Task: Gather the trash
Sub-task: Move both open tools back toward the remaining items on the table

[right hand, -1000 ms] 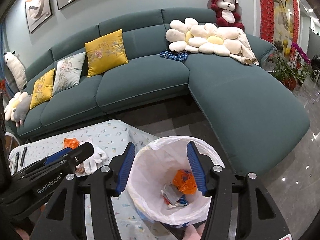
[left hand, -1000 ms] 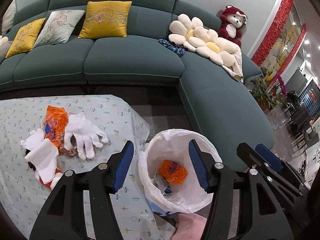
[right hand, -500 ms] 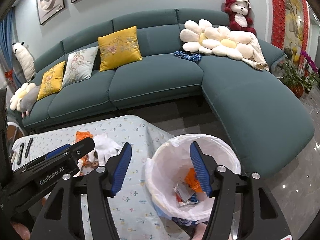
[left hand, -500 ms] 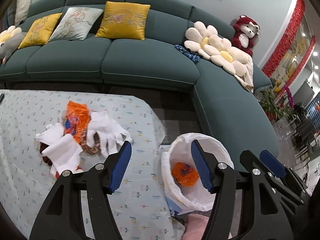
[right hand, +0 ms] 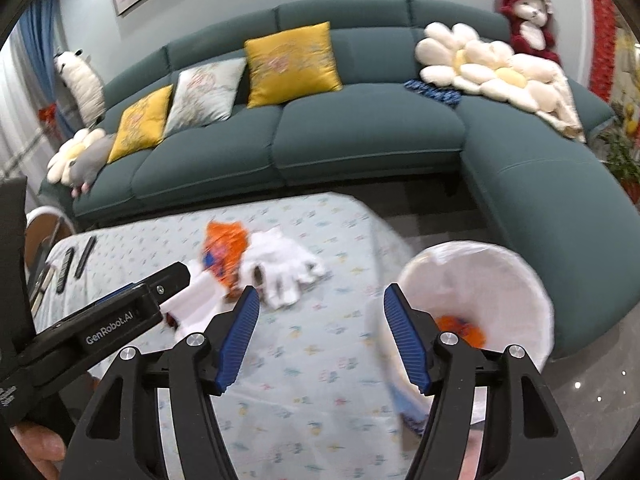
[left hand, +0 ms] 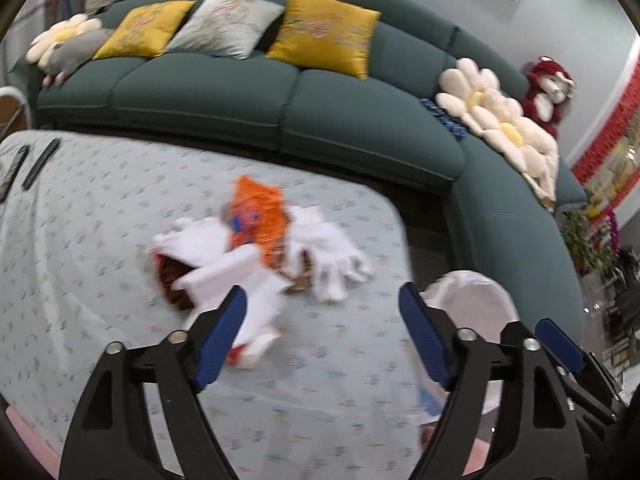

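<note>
Both tongs stood wide open and empty above the table.

The left gripper held nothing between its blue pads, which were spread far apart over the patterned tablecloth; the right gripper gaped equally wide, also with nothing in it. Just ahead of the left gripper lay the trash pile: an orange wrapper, white gloves touching it on the right, and white tissue on the left over something dark red. The white-lined trash bin stood beside the table's right end, an orange scrap inside. A teal sofa curved behind.
</note>
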Tool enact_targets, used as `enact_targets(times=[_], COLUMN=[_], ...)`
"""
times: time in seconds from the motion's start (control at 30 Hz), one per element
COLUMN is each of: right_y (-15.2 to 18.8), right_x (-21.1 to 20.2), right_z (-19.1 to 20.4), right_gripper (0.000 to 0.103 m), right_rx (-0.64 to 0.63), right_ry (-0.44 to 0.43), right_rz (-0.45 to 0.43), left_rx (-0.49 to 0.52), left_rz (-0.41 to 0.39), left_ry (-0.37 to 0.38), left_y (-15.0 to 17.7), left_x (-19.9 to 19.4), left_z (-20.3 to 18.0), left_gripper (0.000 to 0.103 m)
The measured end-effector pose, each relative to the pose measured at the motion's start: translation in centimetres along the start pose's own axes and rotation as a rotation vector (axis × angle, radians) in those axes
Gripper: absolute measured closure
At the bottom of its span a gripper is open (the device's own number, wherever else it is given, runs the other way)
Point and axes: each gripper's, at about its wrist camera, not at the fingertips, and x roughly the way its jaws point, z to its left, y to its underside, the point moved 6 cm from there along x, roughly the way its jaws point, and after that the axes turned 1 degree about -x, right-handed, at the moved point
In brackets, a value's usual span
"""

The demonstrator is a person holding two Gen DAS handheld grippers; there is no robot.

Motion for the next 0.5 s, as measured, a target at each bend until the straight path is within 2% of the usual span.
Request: enact_targets(times=[0.17,0.5], right_y=[1.3,3.3], right_x=[2.7,8.5], right_z=[3.8,9.6], right_gripper=[0.040,0.040], right_rx=[-0.027,-0.076], right_ry=[-0.043,-0.083], right_rz=[0.057,0.157], left_rx=[-0.056,-0.113], left_rz=[0.022,0.067], left_ry=[-0.062,-0.138], left_y=[1.1,2.8], left_x=[0.5,2.1], left_z=[5.4,12.7], left_gripper=[0.020,0.019])
